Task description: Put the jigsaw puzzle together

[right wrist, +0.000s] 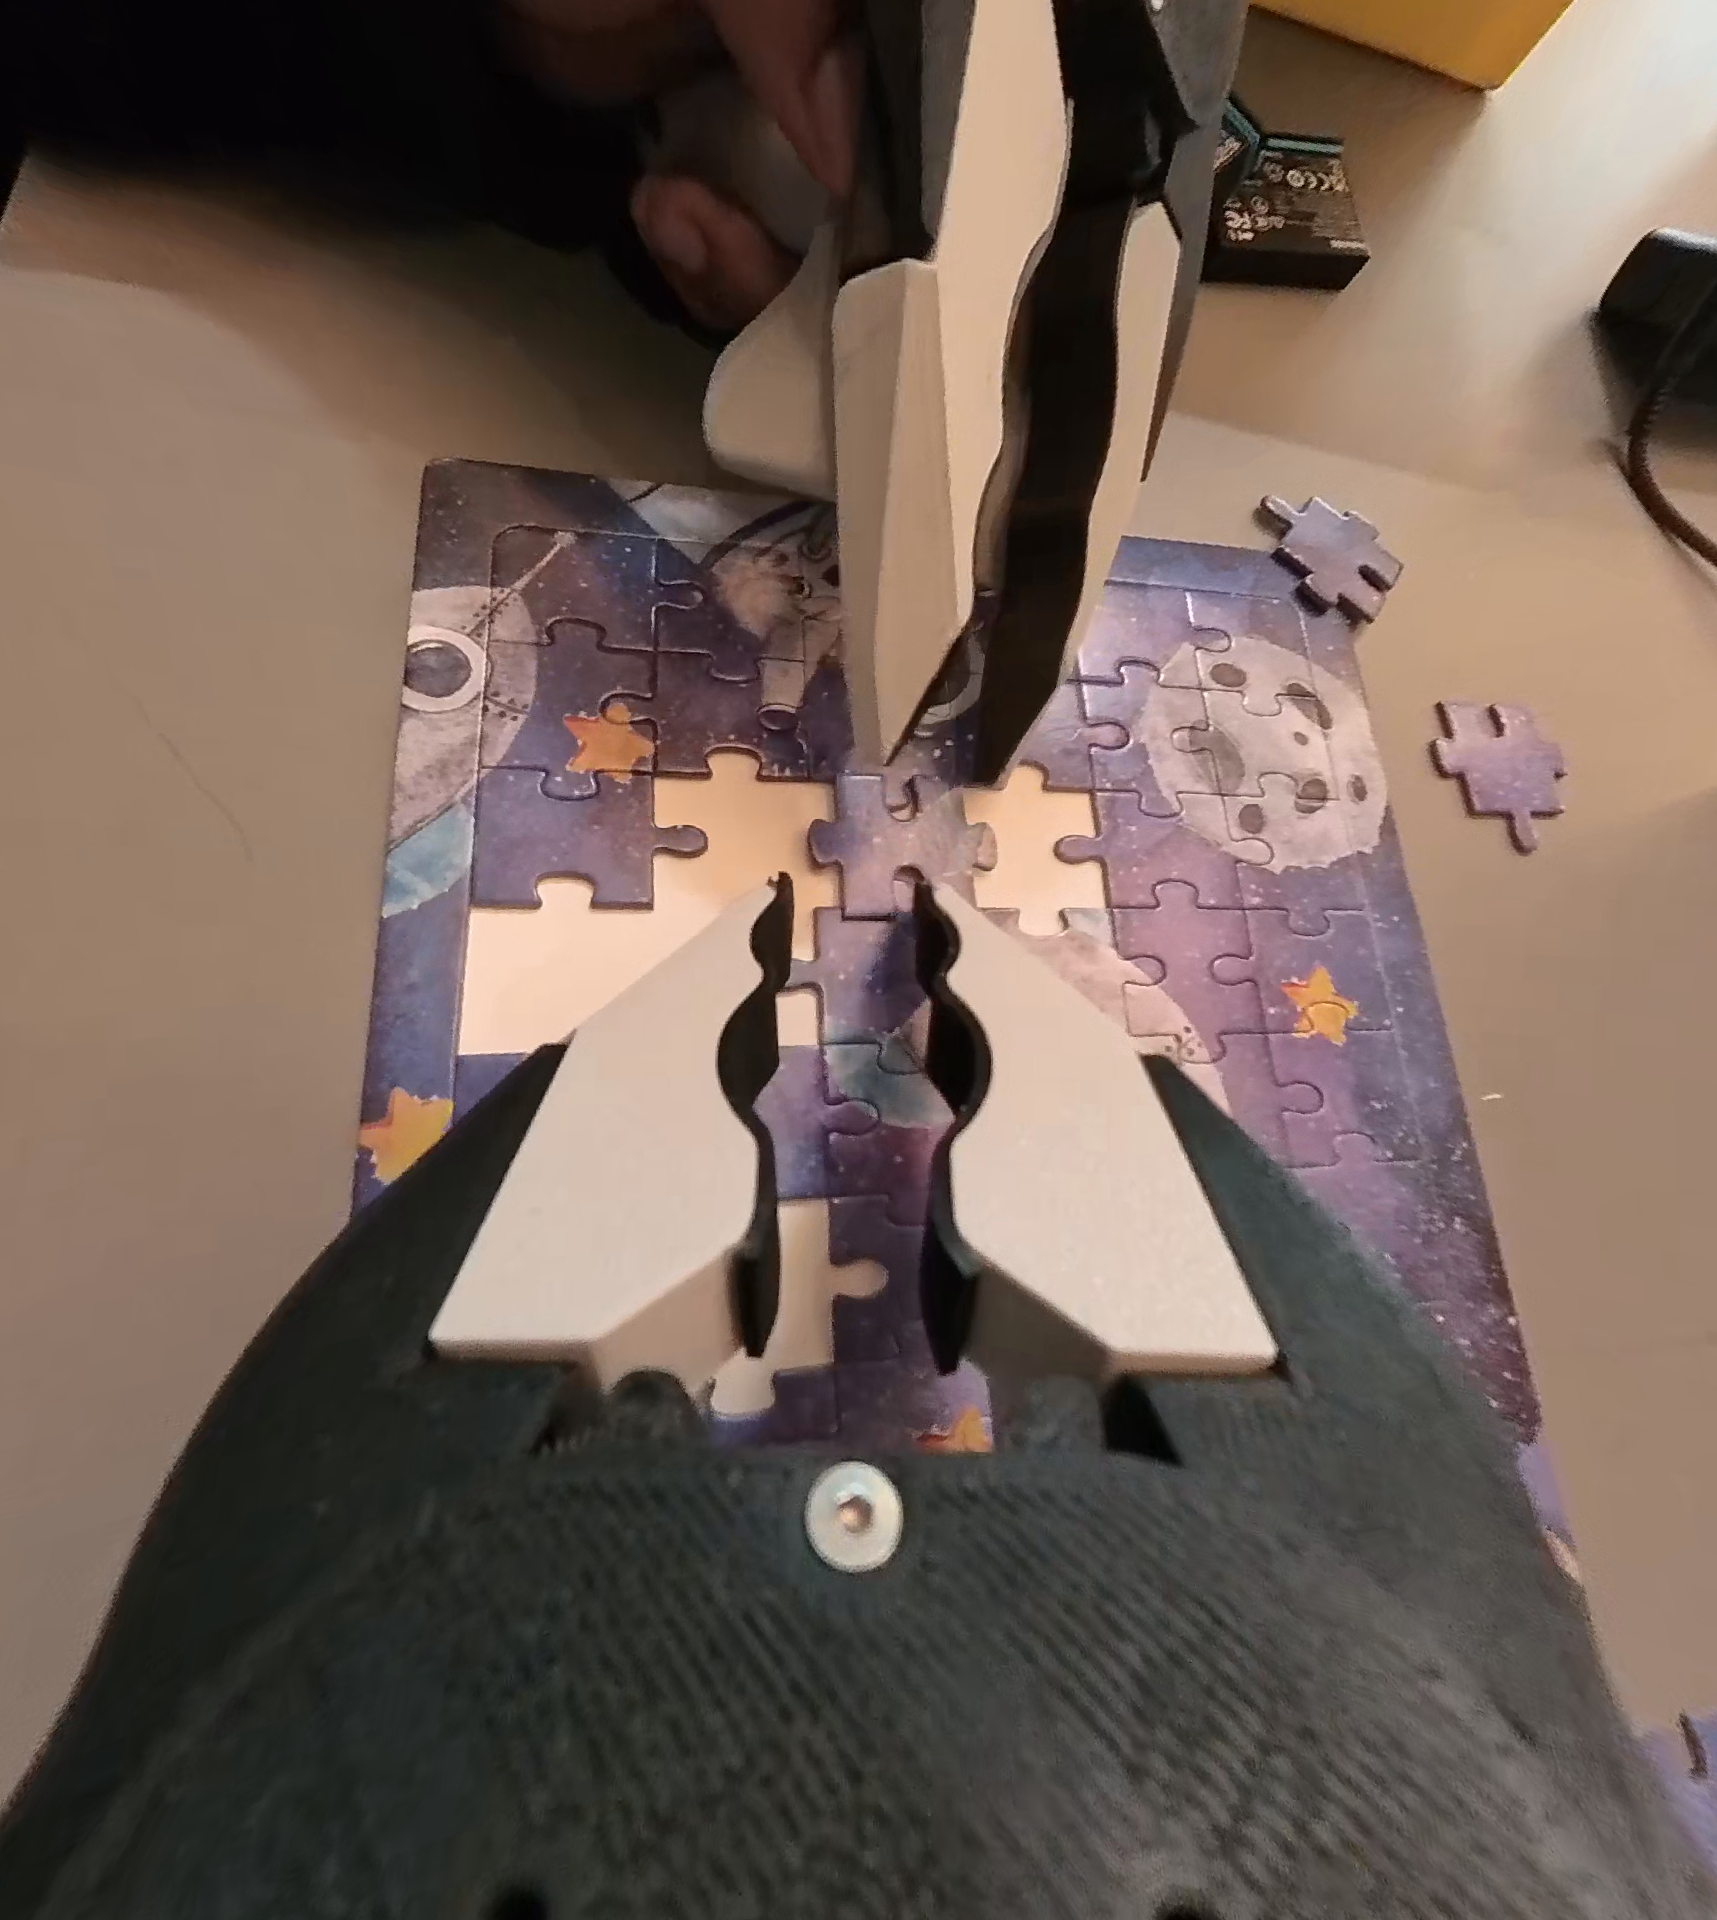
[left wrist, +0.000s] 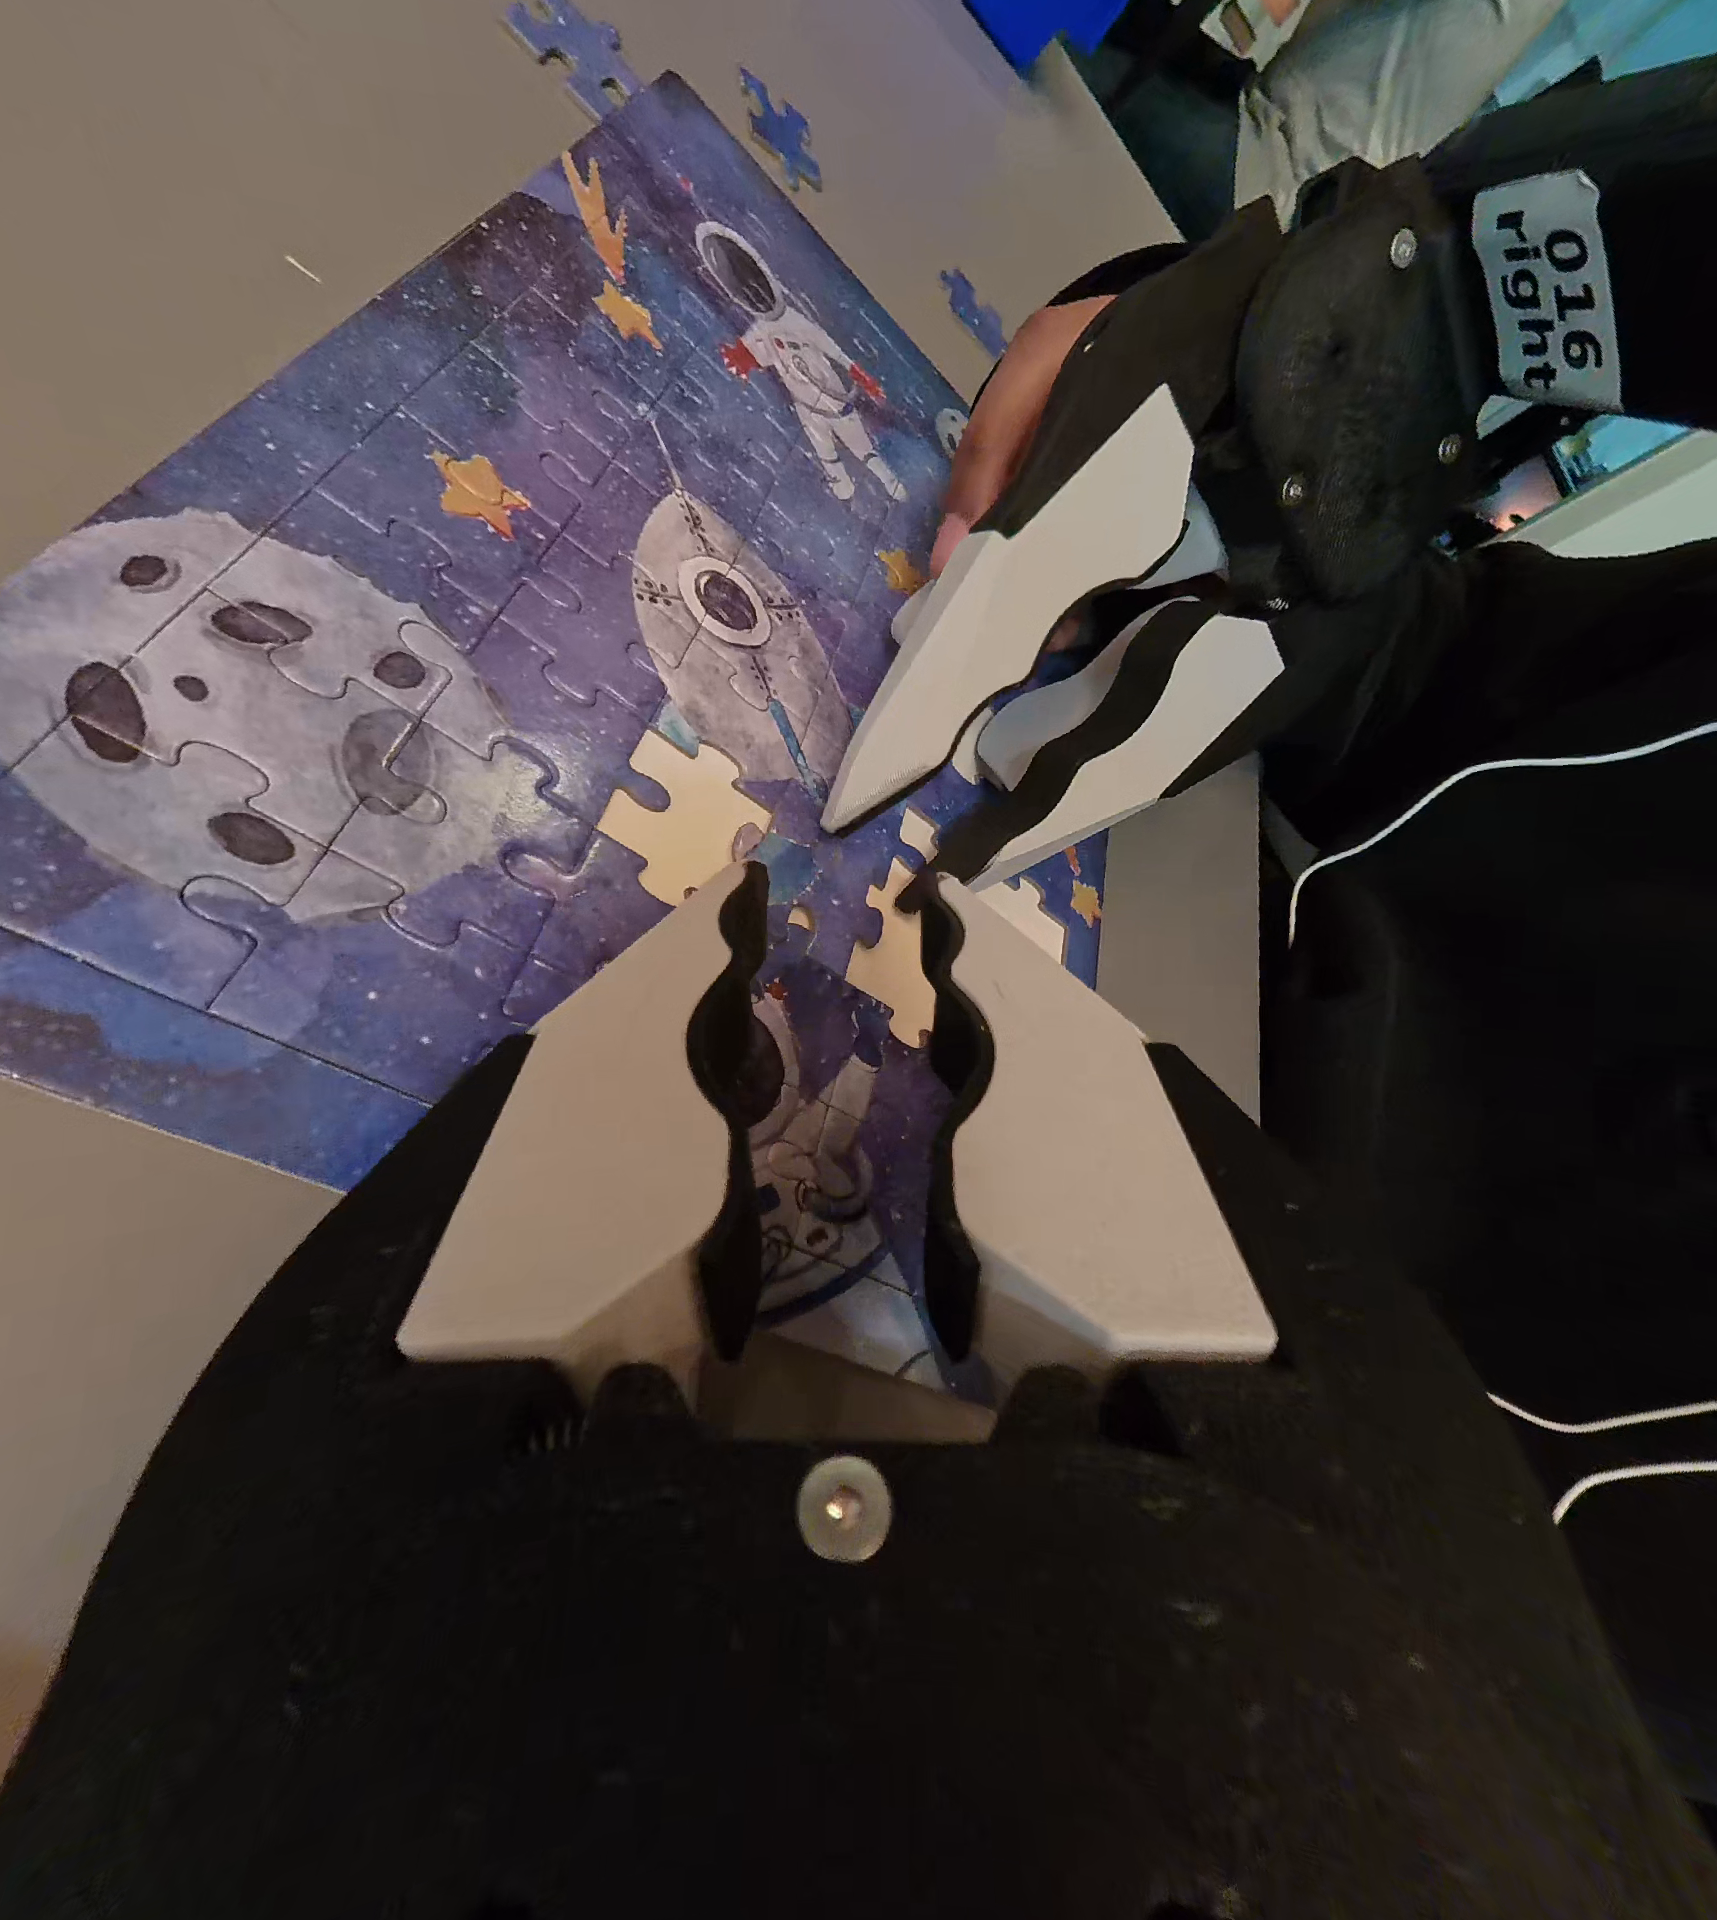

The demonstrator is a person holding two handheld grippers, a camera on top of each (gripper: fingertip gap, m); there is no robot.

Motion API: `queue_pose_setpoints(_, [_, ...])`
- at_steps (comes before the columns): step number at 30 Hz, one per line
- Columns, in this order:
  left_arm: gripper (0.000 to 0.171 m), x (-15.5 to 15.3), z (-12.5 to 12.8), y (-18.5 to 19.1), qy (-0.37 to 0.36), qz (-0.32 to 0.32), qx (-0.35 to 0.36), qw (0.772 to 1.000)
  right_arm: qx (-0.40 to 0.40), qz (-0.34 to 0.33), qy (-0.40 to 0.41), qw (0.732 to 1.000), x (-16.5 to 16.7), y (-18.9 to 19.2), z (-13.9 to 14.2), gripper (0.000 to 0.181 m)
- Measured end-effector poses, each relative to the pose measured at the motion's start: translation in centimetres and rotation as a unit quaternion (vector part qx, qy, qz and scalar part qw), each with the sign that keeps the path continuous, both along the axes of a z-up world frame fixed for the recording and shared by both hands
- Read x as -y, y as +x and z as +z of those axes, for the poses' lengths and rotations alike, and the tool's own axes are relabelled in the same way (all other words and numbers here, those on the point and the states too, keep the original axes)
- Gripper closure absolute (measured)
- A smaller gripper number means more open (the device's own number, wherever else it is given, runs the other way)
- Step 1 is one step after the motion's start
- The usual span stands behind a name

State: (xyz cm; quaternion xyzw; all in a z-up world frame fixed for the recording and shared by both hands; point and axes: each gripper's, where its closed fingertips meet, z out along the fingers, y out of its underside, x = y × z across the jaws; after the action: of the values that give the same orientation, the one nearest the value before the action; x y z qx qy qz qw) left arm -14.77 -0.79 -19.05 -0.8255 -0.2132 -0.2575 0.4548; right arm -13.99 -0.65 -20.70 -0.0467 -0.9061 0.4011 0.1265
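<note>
Both grippers, left (right wrist: 942, 753) and right (right wrist: 849, 894), jaws narrowly parted and empty, should nudge the loose piece (right wrist: 885, 831) square, then press it into the puzzle (right wrist: 1249, 935).

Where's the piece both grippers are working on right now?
In the right wrist view the purple piece lies mid-puzzle between two bare cream gaps, with the right gripper just below it and the left gripper just above.
</note>
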Motion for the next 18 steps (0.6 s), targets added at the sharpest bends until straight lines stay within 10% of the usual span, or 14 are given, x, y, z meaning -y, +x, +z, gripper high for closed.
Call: queue_pose_setpoints(18, [0.131,-0.24,0.15,0.59,0.001,-0.020,-0.036,0.999,0.012,0.007,0.001,1.000,0.09,0.43,-0.11,0.167])
